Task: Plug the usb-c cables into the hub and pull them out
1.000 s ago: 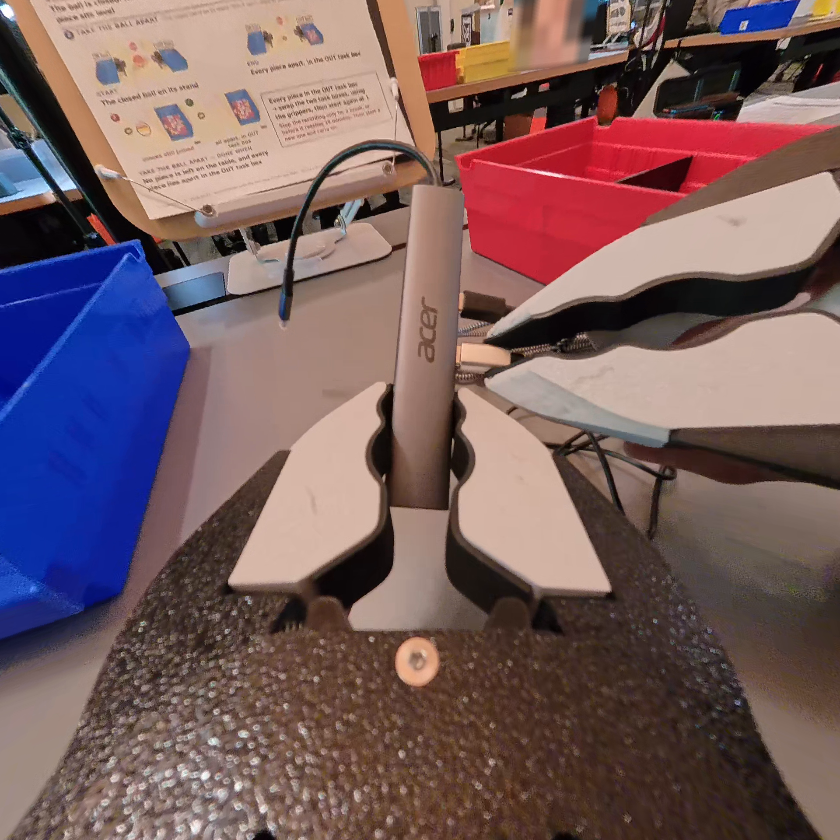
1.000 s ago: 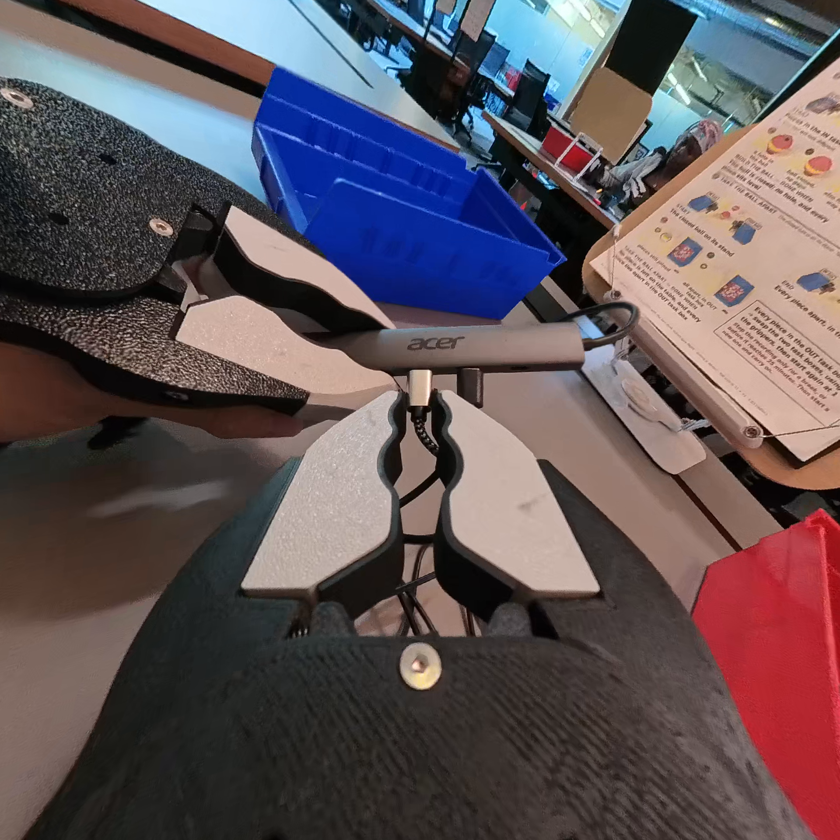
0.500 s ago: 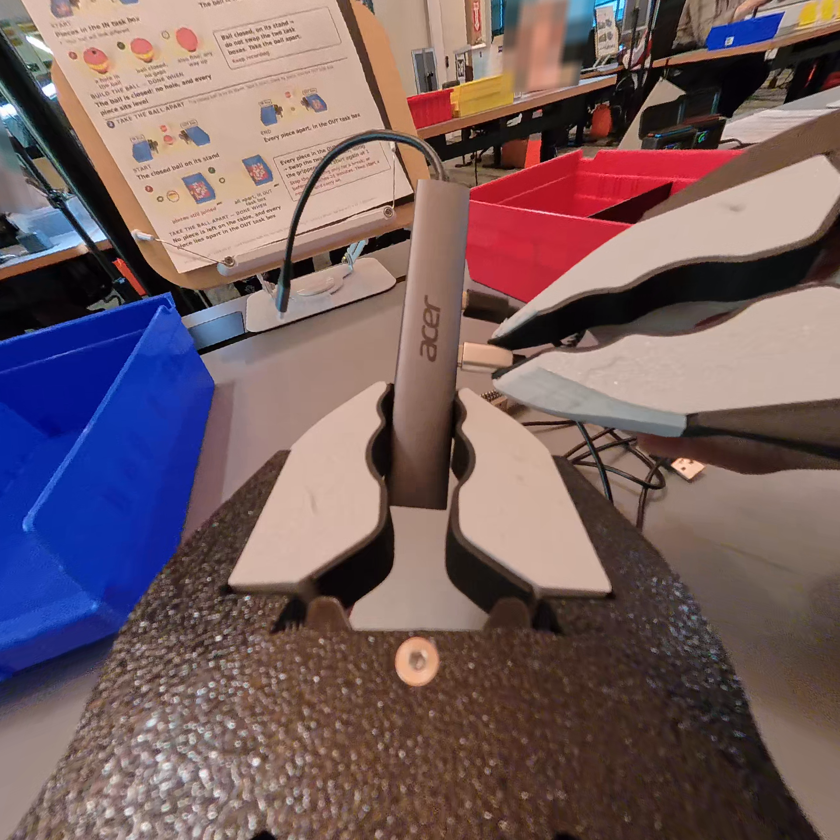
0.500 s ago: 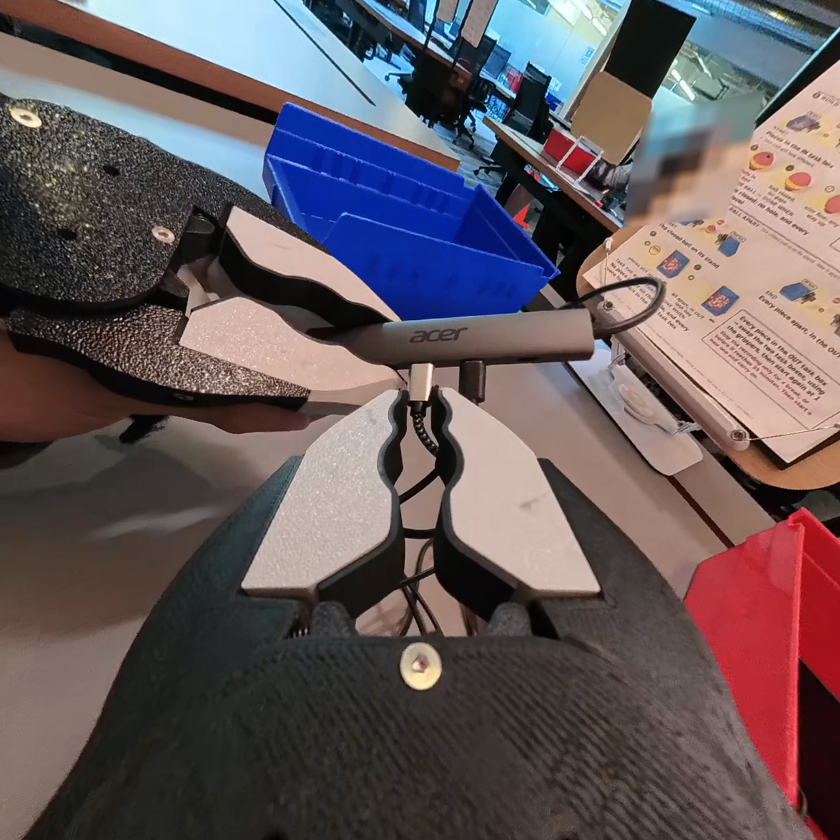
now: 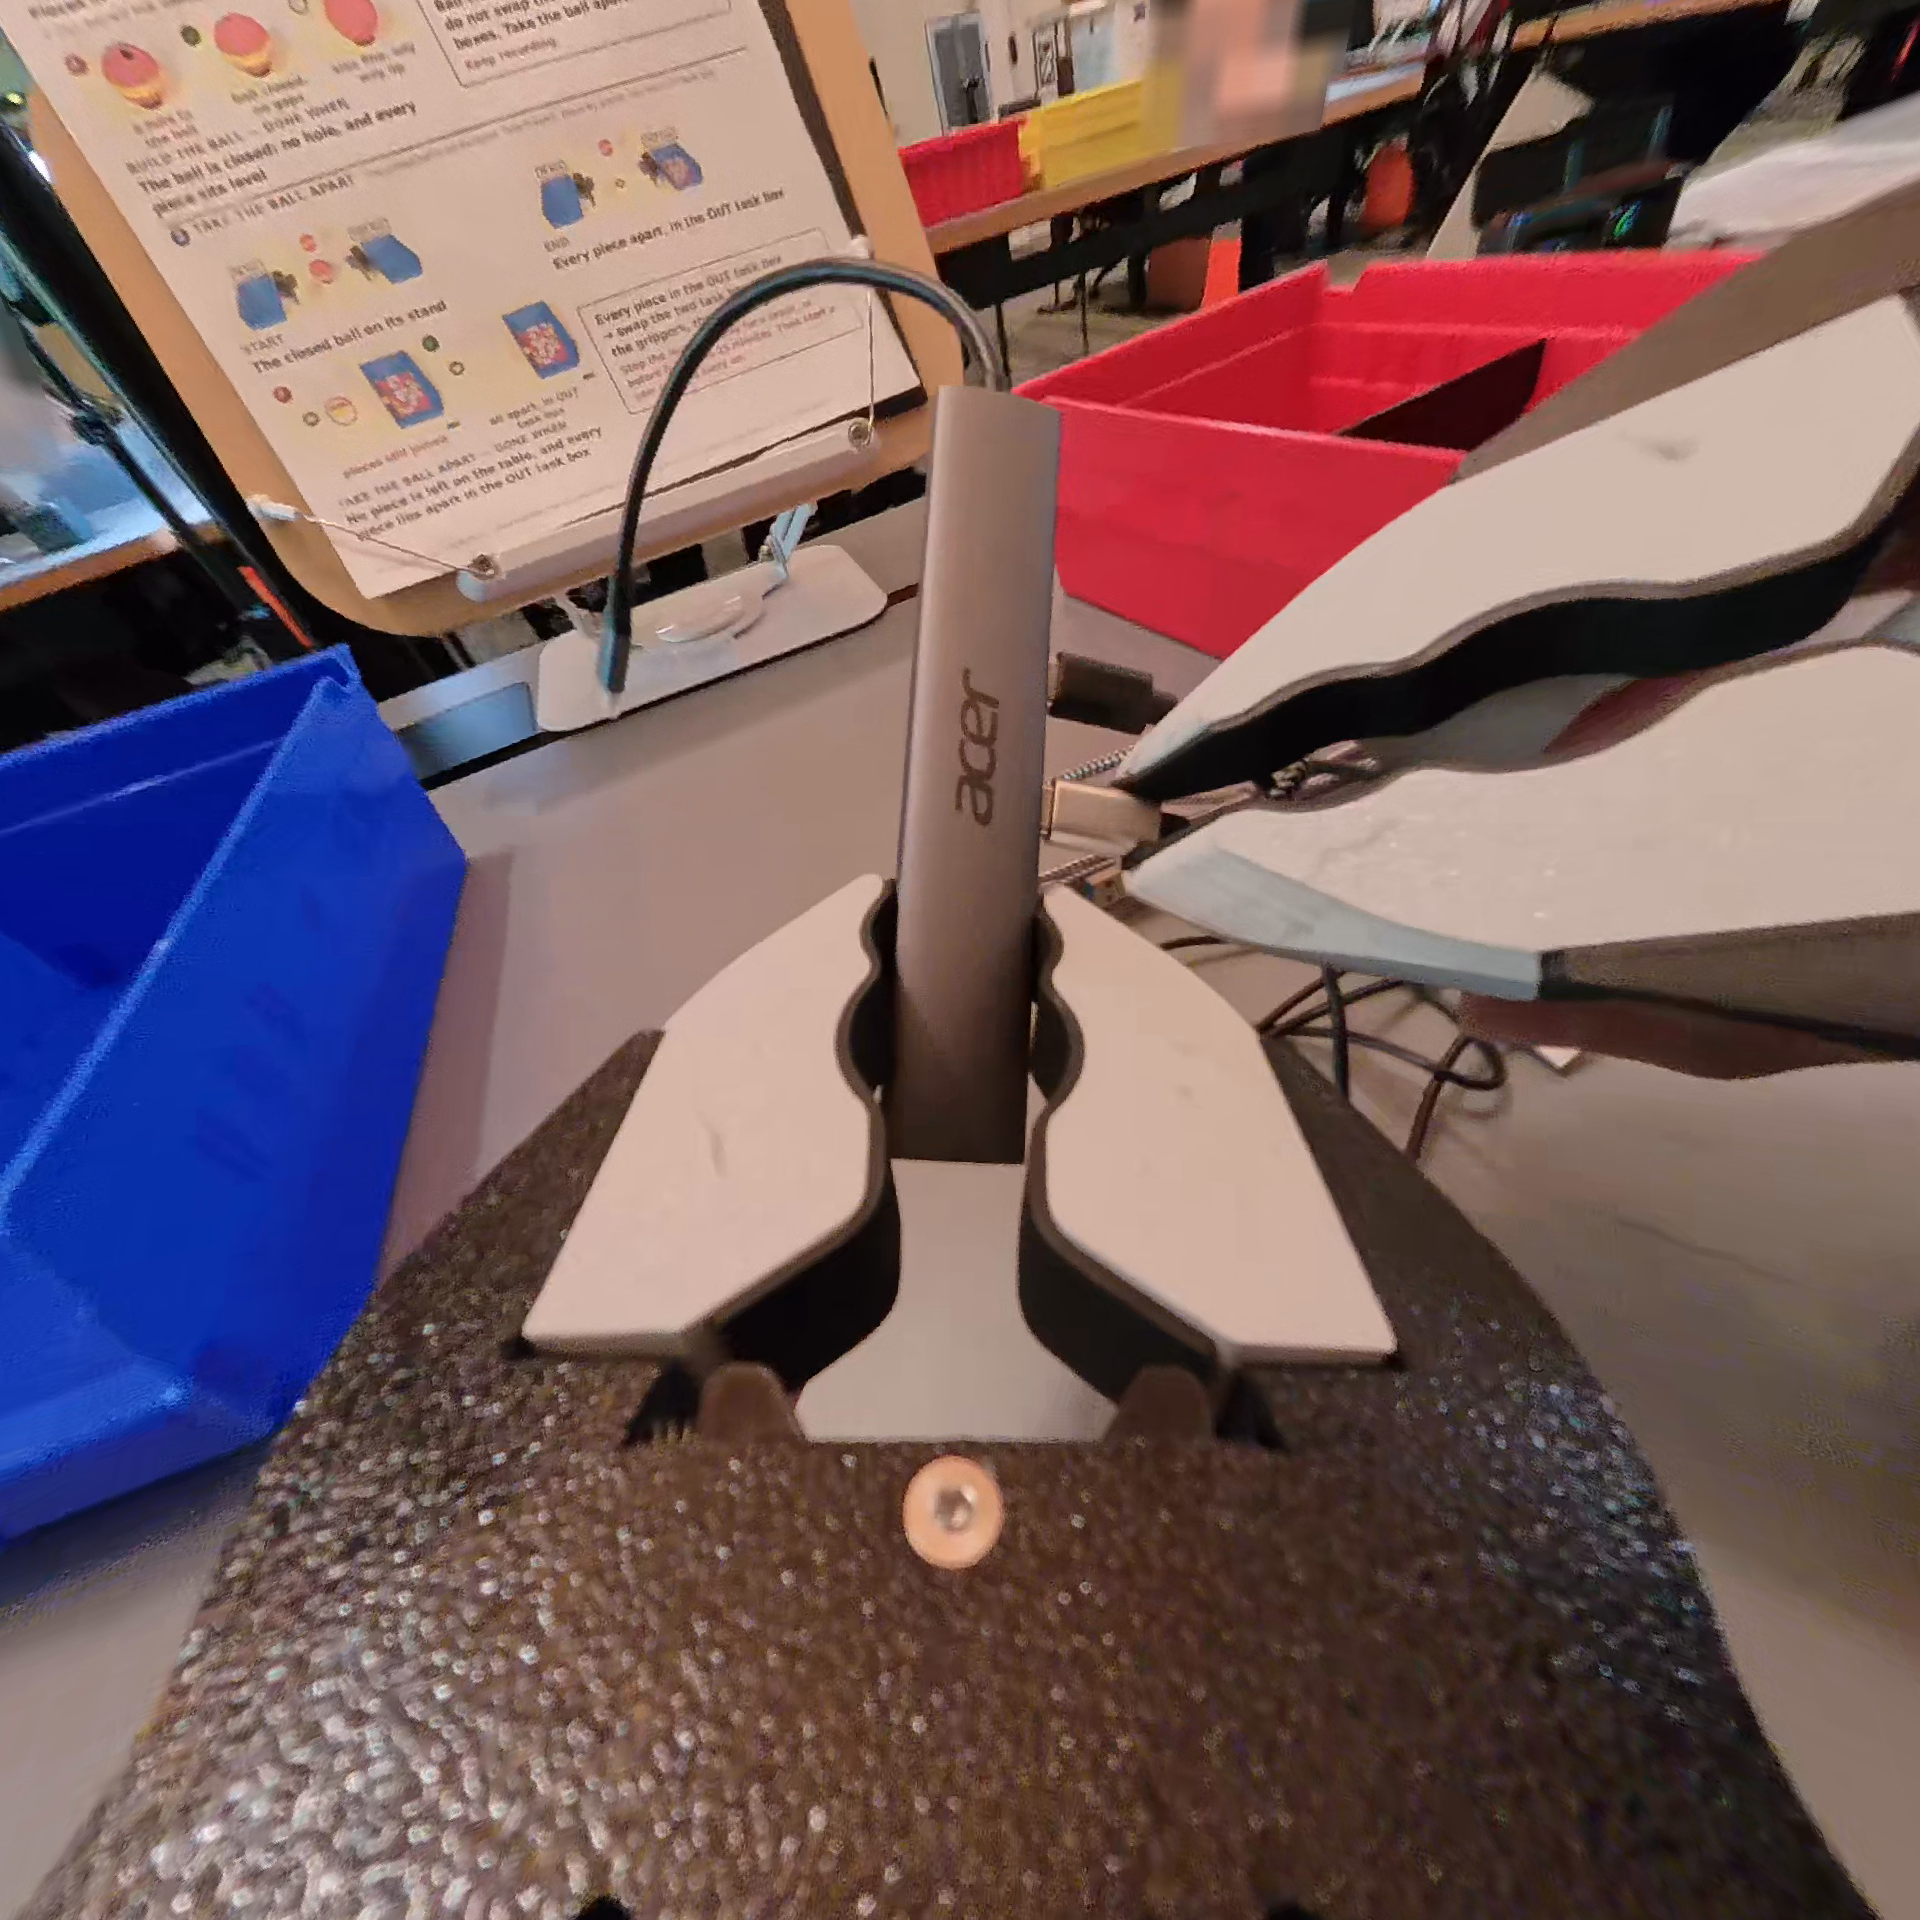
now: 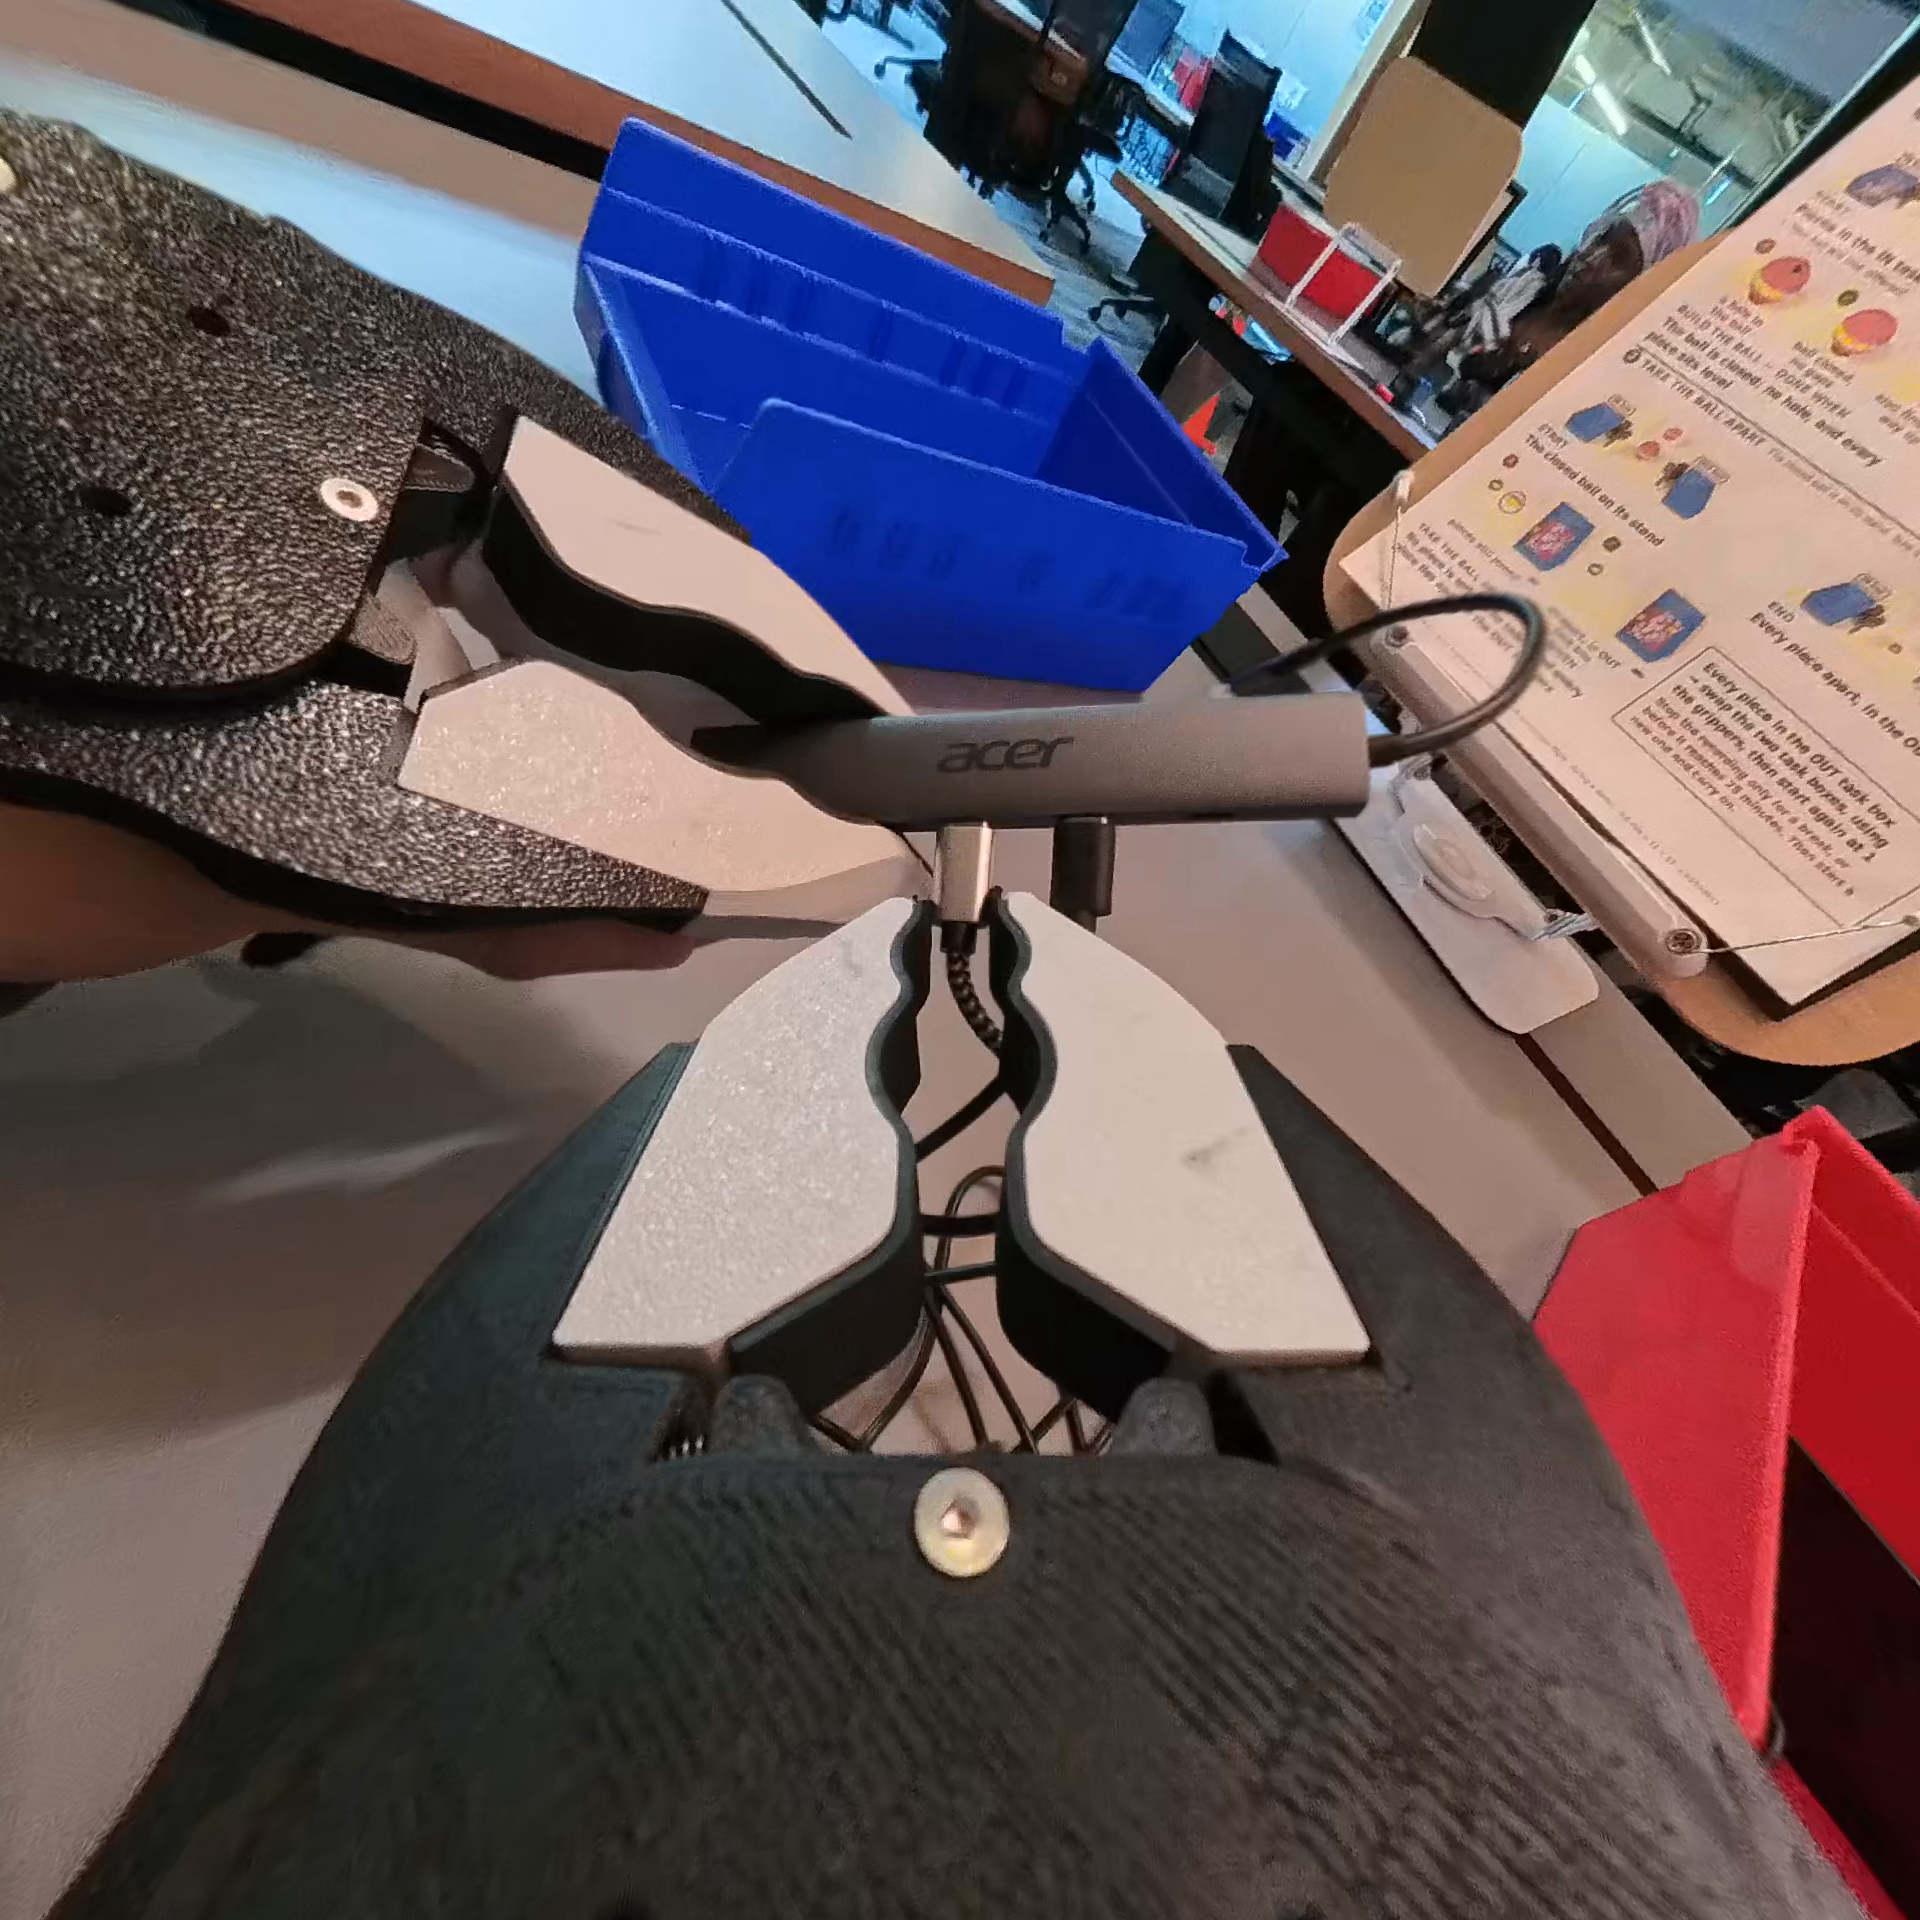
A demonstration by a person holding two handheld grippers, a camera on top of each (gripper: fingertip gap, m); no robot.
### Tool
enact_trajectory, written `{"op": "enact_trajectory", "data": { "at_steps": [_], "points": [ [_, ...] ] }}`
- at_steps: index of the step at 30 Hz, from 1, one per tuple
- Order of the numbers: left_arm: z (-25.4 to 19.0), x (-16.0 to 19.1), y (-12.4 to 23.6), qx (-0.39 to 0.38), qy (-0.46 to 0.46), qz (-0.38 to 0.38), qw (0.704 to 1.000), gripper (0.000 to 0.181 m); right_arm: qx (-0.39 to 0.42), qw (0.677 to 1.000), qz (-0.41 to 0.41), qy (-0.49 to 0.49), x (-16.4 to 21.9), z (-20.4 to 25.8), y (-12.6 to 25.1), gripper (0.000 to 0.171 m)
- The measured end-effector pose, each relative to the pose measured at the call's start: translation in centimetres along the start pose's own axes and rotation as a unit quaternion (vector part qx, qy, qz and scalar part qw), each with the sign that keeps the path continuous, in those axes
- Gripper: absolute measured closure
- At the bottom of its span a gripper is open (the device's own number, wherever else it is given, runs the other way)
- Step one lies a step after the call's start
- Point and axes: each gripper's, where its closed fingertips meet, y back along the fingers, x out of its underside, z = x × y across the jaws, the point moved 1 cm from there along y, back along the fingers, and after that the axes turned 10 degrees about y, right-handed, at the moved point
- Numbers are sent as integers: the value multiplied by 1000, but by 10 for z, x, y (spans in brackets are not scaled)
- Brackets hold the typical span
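Left of the hub (image 5: pixel 977 727) sat the blue bin (image 5: pixel 197 1018) on the bench (image 5: pixel 665 831). Your left gripper (image 5: pixel 961 914) had its jaws pinching the hub's near end, raised above the bench. At the hub's right side, your right gripper (image 6: pixel 961 909) pinched the silver usb-c plug (image 6: pixel 964 868), seated beside a black plug (image 6: pixel 1083 860).

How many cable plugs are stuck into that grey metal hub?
2: a silver plug pinched by the right gripper, and a black plug beside it. The hub's far side is hidden.
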Motion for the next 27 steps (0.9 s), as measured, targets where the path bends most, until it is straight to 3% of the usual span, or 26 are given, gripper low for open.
{"op": "enact_trajectory", "data": {
  "at_steps": [1, 10, 16, 22, 27],
  "points": [
    [0, 2, -1, 9, 14, -4, 1000, 159, 5, 1000, -7, -2, 1, 0, 0, 160],
    [0, 5, -3, 16, 24, -10, 1000, 159, 41, 998, -42, -28, 1, 0, -8, 160],
    [-6, 4, -3, 60, 91, -18, 994, 159, 62, 992, -105, -33, -6, -3, -3, 160],
    [-8, 9, -4, 81, 178, -19, 980, 159, 52, 996, -76, -14, -3, -1, -3, 160],
    [-1, 4, 1, 61, 136, -26, 989, 160, 77, 996, -25, 44, -9, 0, 0, 160]
  ]
}}
